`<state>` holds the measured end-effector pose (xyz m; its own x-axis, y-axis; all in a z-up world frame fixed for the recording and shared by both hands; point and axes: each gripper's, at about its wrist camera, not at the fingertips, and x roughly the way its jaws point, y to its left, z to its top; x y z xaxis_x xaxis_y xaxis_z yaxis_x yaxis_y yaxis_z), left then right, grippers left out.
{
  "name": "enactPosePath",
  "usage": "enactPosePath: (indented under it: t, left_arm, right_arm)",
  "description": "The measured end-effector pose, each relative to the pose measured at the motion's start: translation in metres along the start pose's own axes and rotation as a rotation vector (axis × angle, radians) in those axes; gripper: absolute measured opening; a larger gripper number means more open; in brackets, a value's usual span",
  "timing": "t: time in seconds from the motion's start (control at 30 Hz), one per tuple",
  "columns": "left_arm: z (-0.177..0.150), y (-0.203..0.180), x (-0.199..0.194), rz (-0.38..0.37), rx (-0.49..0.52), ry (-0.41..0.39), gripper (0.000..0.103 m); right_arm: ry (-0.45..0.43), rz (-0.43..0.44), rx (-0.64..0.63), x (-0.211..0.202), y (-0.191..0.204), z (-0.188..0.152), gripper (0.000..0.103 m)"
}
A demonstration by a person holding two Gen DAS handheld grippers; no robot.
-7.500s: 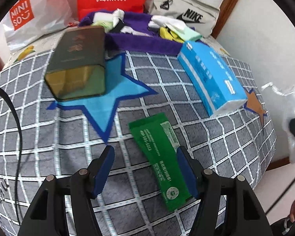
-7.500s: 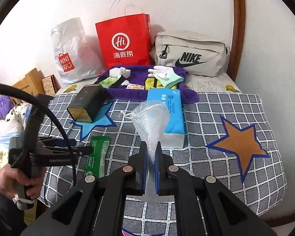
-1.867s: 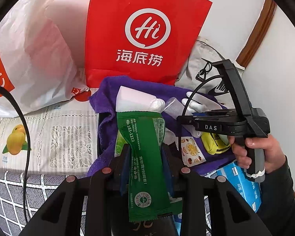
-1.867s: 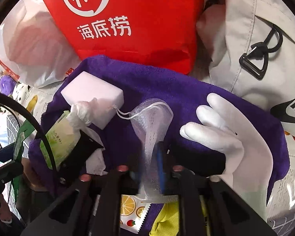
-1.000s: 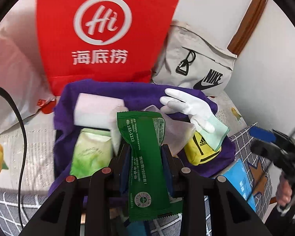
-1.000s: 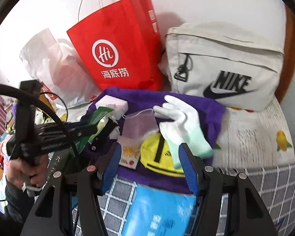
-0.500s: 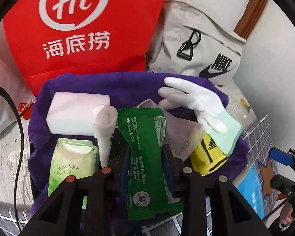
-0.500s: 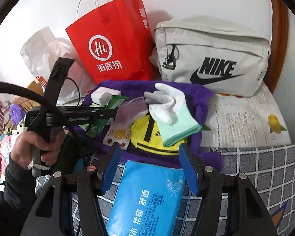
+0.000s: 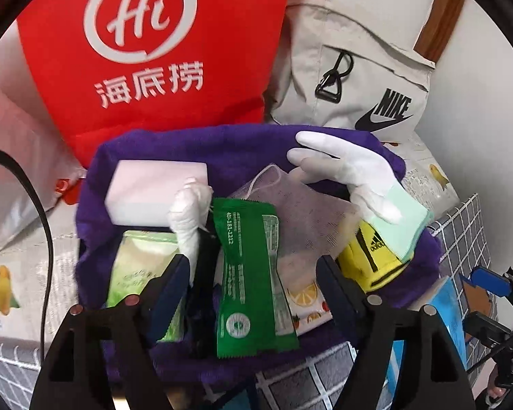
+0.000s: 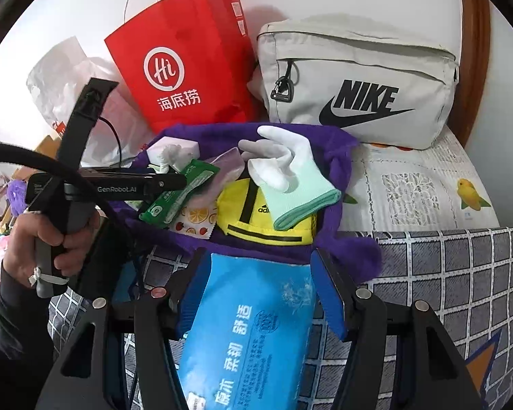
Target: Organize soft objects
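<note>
A purple towel [image 9: 229, 150] holds several soft items: a white sponge block [image 9: 154, 188], a white glove [image 9: 345, 167], a mesh pouch [image 9: 301, 212], a yellow Adidas pouch [image 9: 372, 256] and a pale green wipes pack [image 9: 136, 266]. A green packet [image 9: 253, 273] lies on the towel between the fingers of my open left gripper [image 9: 253, 283]. My right gripper [image 10: 256, 294] is open around the near end of a blue tissue pack [image 10: 253, 335]. The towel [image 10: 338, 157], glove [image 10: 284, 160] and green packet [image 10: 178, 191] also show in the right wrist view.
A red paper bag [image 9: 147, 48] and a beige Nike bag [image 9: 359, 78] stand behind the towel against the wall. A white plastic bag [image 10: 68, 85] is at the left. The bed has a grey checked cover [image 10: 461, 273].
My left gripper has opened and let go of the green packet, which now lies on the towel. My right gripper has come closer to the blue tissue pack, now between its open fingers.
</note>
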<state>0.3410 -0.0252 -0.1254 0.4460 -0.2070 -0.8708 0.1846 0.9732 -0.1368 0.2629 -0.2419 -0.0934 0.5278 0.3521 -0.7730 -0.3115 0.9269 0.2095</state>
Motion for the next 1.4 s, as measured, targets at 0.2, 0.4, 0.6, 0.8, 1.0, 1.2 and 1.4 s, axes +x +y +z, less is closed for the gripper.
enactPosePath:
  t: [0.2,0.4,0.6,0.8,1.0,1.2,1.4]
  left_arm:
    - [-0.016,-0.002,-0.037,0.049,0.010,-0.042,0.078]
    - [-0.046,-0.006,-0.084,0.073,-0.012,-0.114,0.101]
    - [-0.079,-0.016,-0.123,0.102,-0.047,-0.155,0.102]
    - [-0.113,-0.027,-0.156,0.114,-0.089,-0.178,0.102]
    - [-0.150,-0.029,-0.185,0.119,-0.151,-0.204,0.102]
    - [-0.183,-0.038,-0.211,0.196,-0.156,-0.233,0.102]
    - [-0.209,-0.047,-0.228,0.203,-0.151,-0.238,0.102]
  right_arm:
    - [-0.011,-0.057,0.009,-0.015,0.011,-0.005,0.085]
    - [-0.056,-0.072,0.053,-0.037,0.018,-0.014,0.102]
    - [-0.080,-0.073,0.078,-0.060,0.033,-0.031,0.103]
    - [-0.093,-0.087,0.083,-0.087,0.049,-0.049,0.103]
    - [-0.119,-0.078,0.097,-0.121,0.058,-0.074,0.103]
    - [-0.126,-0.073,0.092,-0.143,0.068,-0.096,0.103]
    - [-0.139,-0.075,0.075,-0.159,0.081,-0.111,0.103]
